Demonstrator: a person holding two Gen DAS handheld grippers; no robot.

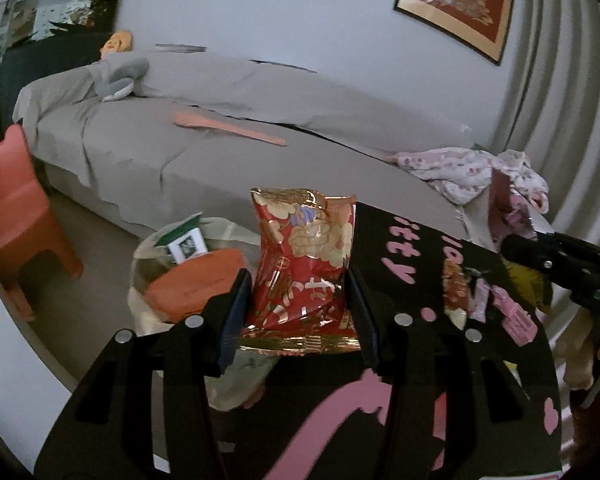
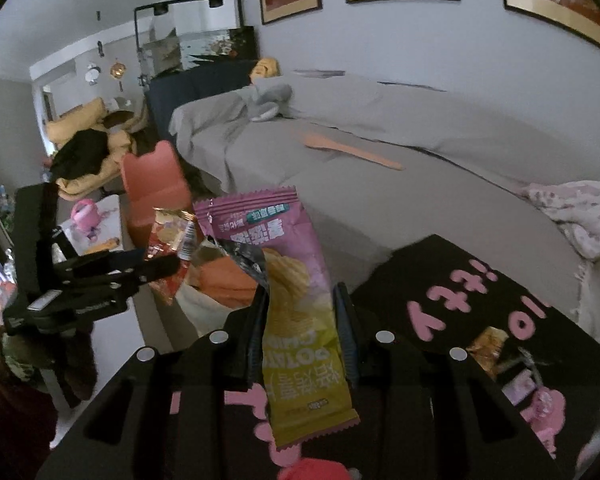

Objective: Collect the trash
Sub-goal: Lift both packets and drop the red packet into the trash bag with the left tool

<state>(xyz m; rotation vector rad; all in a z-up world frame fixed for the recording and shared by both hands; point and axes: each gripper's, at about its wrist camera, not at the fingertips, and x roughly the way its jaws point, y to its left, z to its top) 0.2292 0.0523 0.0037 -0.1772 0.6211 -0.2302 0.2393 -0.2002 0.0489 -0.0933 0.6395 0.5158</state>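
Red snack bag: I judge it light, crinkly foil, slippery, crushable; best pinched mid-body. Gold floral print, gold seam at bottom. Left hand-held gripper half open, clamped on its sides, bag upright.

Pink-yellow chip bag: limp, torn open, light. Right hand-held gripper narrow, pinching it.

Trash bag at 9 o'clock from red bag, below. Black counter at 3. Bed at 12.

Snack packet: between the left gripper fingers, above the table.
Trash bag: left of table, before the sofa.
Chair: left of bag.
Cloth: on sofa, behind table.
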